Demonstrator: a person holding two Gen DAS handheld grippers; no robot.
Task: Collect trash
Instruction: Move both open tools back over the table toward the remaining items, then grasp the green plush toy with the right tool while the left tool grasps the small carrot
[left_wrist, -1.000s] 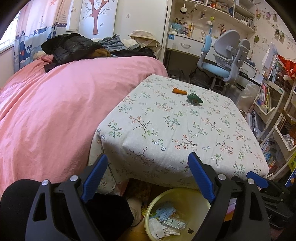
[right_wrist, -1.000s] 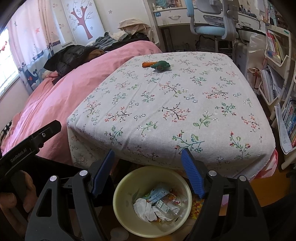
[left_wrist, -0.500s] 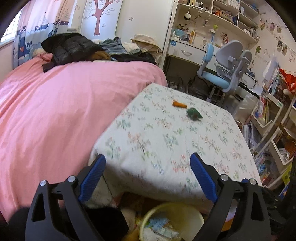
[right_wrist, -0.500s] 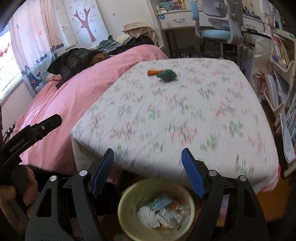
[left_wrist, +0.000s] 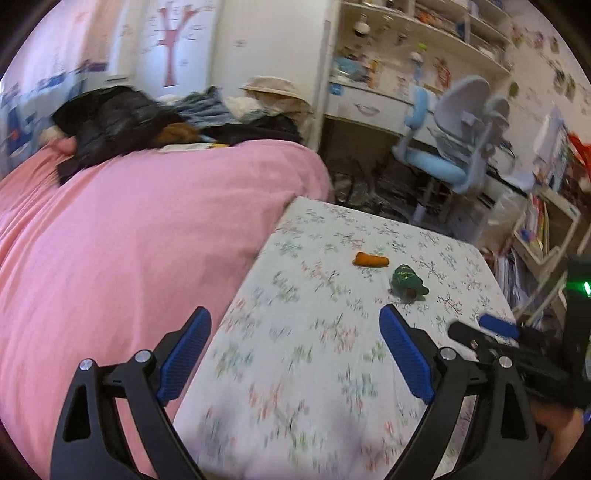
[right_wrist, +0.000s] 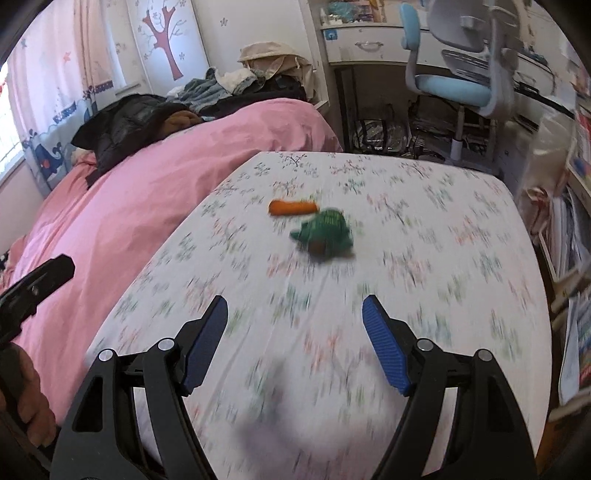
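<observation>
Two grippers, both mine, hang over the near part of the table, each spread wide with nothing between its blue pads. My left gripper (left_wrist: 295, 354) sits above the table's left edge, where the flowered tablecloth (left_wrist: 314, 362) meets the pink bedspread (left_wrist: 129, 240). My right gripper (right_wrist: 294, 343) is over the cloth (right_wrist: 424, 266) nearer the middle, and its black frame shows at the lower right of the left view.

Ahead of both, well apart from the pads, lie the two bits of trash. One orange piece (left_wrist: 370, 260) (right_wrist: 291, 207) lies flat on the cloth toward the far side. Just beside it, a little nearer to me and to its right, sits a crumpled green piece (left_wrist: 408, 282) (right_wrist: 325, 234); in the right view they appear to touch, though motion blur leaves me unsure.

Beyond the table stands a blue-seated desk chair (left_wrist: 443, 166) before a white desk (right_wrist: 369, 40). Dark clothes (left_wrist: 118, 122) are heaped on the bed's far end.
</observation>
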